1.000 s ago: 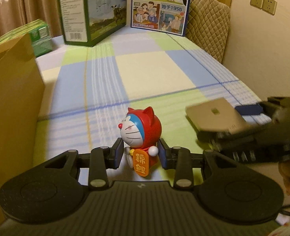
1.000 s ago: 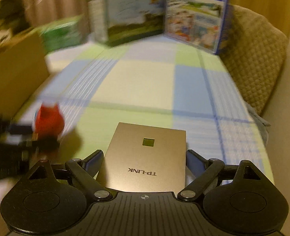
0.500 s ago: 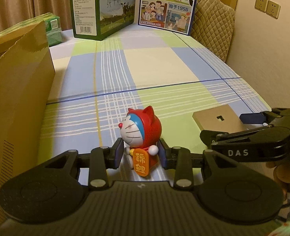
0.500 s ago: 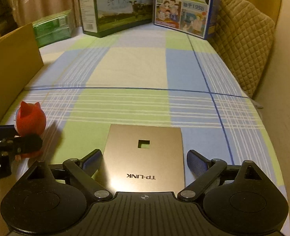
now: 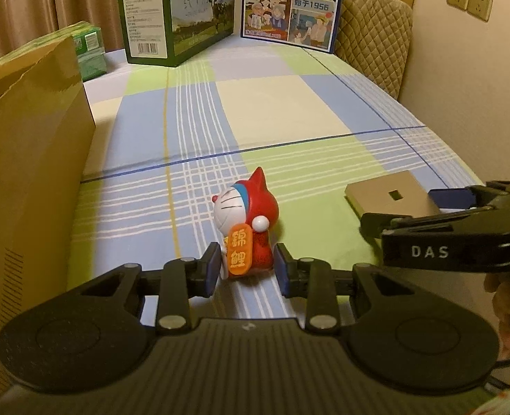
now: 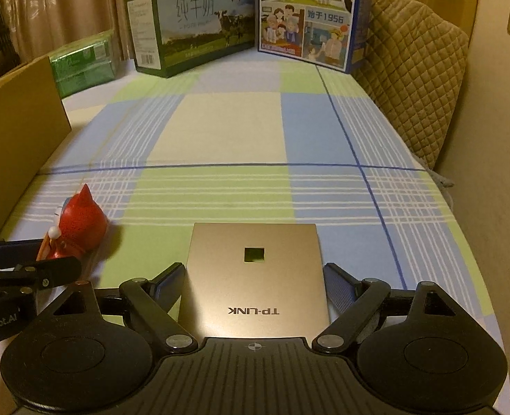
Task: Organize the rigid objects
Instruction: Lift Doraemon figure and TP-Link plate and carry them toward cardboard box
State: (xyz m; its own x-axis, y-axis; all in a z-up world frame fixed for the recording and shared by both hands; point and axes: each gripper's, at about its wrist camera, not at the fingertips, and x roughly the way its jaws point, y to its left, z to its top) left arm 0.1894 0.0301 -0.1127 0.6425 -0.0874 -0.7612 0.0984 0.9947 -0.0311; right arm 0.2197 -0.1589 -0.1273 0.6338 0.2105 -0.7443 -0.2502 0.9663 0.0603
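Observation:
A red cat-hooded toy figurine [image 5: 251,207] with an orange plaque stands on the checked cloth [image 5: 255,114], leaning away and facing left. My left gripper [image 5: 246,269] has its blue pads against the toy's base, and the jaws are closing. It is shut on the toy. To the right lies a flat gold TP-LINK box [image 6: 255,276] with a small square hole. My right gripper [image 6: 255,273] straddles it, jaws closing, pads at both side edges. The toy [image 6: 78,224] also shows at the left of the right wrist view. In the left wrist view the gold box [image 5: 389,195] lies at the right.
A tall cardboard box [image 5: 30,173] walls the left side. At the back stand a green milk carton [image 5: 172,17], a blue picture carton [image 5: 289,3] and green packs [image 5: 89,52]. A quilted chair back [image 5: 372,31] and a wall close the right.
The toy has turned from facing me to facing left and now leans away, with the left pads tighter on it. The right pads have come in against the gold box's edges.

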